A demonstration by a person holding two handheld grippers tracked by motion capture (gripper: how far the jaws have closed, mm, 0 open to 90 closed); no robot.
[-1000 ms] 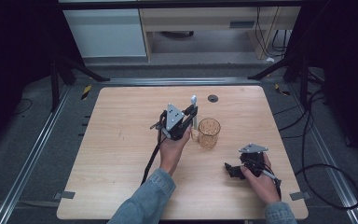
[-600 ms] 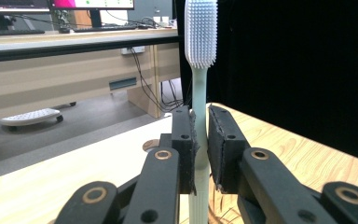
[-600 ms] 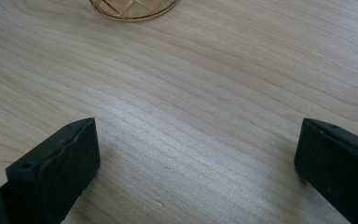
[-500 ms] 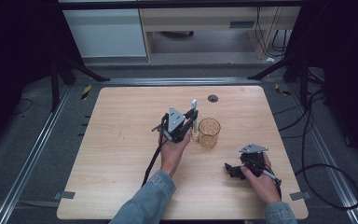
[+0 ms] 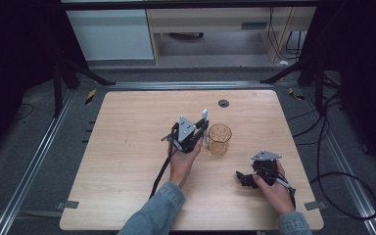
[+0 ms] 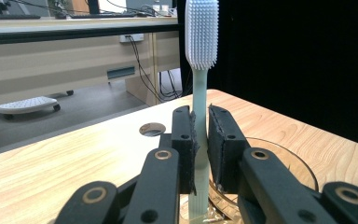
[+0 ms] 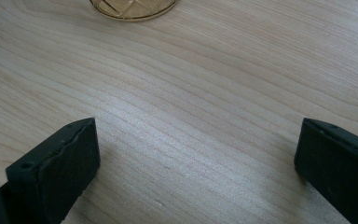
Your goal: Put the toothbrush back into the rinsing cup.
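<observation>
My left gripper [image 5: 201, 131] is shut on a pale green toothbrush [image 6: 199, 98], held upright with its white bristle head [image 5: 204, 114] on top. In the left gripper view the black jaws clamp the handle, and the rim of an amber glass cup [image 6: 286, 156] lies just behind and to the right. In the high view that cup [image 5: 220, 139] stands upright at the table's middle, right beside the toothbrush. My right gripper [image 5: 241, 179] rests low near the table's front right, open, with bare wood between its jaws [image 7: 196, 154]. The cup's base [image 7: 133, 9] shows at the top of the right gripper view.
The wooden table [image 5: 127, 147] has a small round grommet hole [image 5: 223, 103] near its far edge, also the hole [image 6: 152, 129] beyond the left jaws. Black cables [image 5: 323, 147] trail on the floor at the right. A stand leg [image 5: 78, 73] is at the far left.
</observation>
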